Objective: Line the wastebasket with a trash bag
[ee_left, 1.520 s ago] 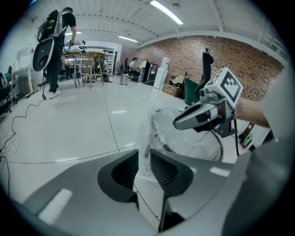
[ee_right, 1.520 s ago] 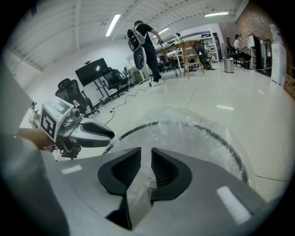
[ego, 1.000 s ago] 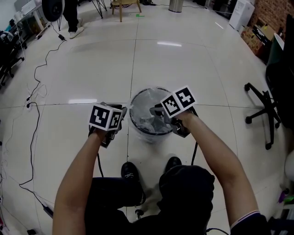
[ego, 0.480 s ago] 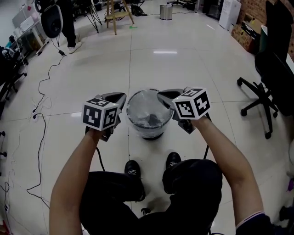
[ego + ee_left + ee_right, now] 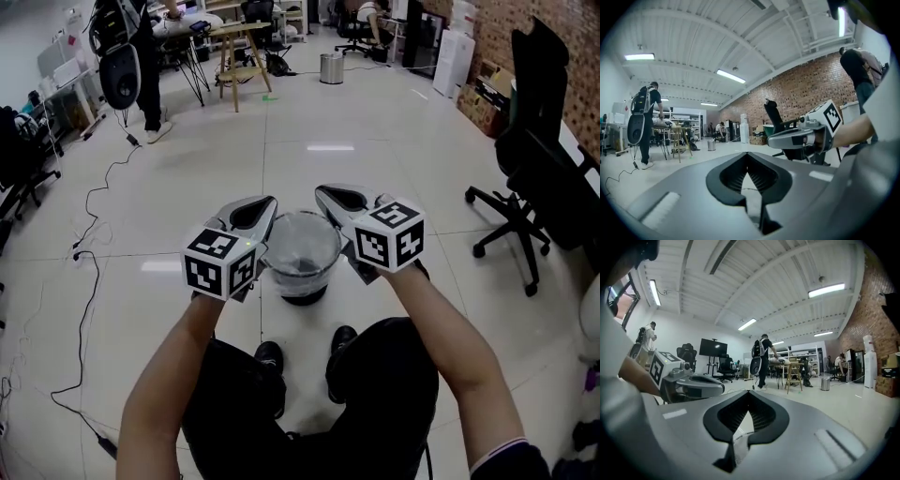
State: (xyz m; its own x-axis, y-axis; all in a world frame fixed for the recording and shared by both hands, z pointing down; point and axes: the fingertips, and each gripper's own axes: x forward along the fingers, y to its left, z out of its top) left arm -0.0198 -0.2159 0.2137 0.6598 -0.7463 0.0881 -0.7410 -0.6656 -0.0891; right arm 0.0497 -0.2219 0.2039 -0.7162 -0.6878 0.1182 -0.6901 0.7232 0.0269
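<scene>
A round white wastebasket stands on the tiled floor just beyond my feet, and a clear trash bag sits in it and over its rim. Both grippers are held up at either side, above the basket, and point level. My left gripper is shut, as is my right gripper. The left gripper view has the left gripper's jaws meeting at the tips, with the right gripper alongside. In the right gripper view the right gripper's jaws meet too; a pale patch shows in the slit behind them, and I cannot tell what it is.
A black office chair stands to the right. A cable trails over the floor at the left. Farther off are a standing person, a wooden stool and a metal bin. My shoes are right behind the basket.
Both grippers have risen from the basket's rim to well above it and turned level. The right one has come out of the basket's mouth. The basket has not moved.
</scene>
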